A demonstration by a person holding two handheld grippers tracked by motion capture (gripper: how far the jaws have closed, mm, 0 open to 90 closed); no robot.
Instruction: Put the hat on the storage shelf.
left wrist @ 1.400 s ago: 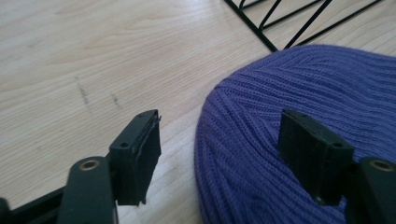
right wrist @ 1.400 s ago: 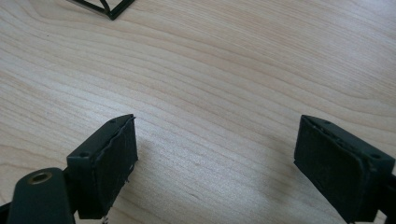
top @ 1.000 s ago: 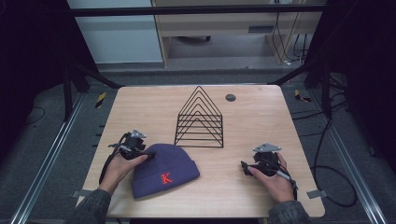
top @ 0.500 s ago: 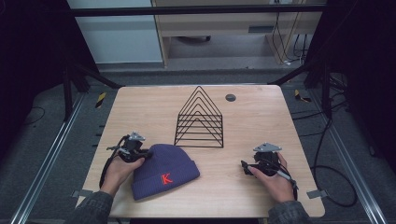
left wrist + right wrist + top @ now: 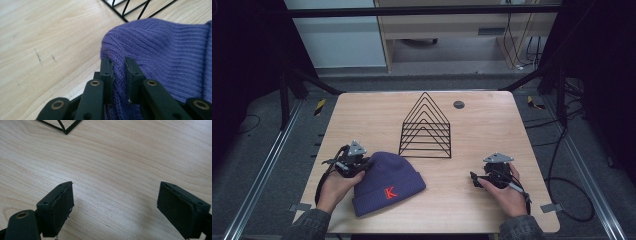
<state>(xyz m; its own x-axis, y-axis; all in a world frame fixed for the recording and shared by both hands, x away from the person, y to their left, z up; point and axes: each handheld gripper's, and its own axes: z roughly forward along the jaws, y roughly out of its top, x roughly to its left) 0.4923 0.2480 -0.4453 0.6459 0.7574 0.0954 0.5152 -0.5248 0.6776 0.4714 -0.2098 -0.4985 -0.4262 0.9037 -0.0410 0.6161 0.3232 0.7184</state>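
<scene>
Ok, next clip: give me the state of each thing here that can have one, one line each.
Left tool: shut on a fold of the beanie's knit.
Right tool: open, over bare wood, holding nothing.
Purple beanie: lying flat on the table, pinched at its left edge, red K facing up.
Black wire rack: upright at mid-table, nothing in it.

Overhead light is brightening the pale wooden tabletop (image 5: 492, 130) while surroundings are staying dark. Near black plastic jaws are blurring; soft shadows are falling beneath them.
</scene>
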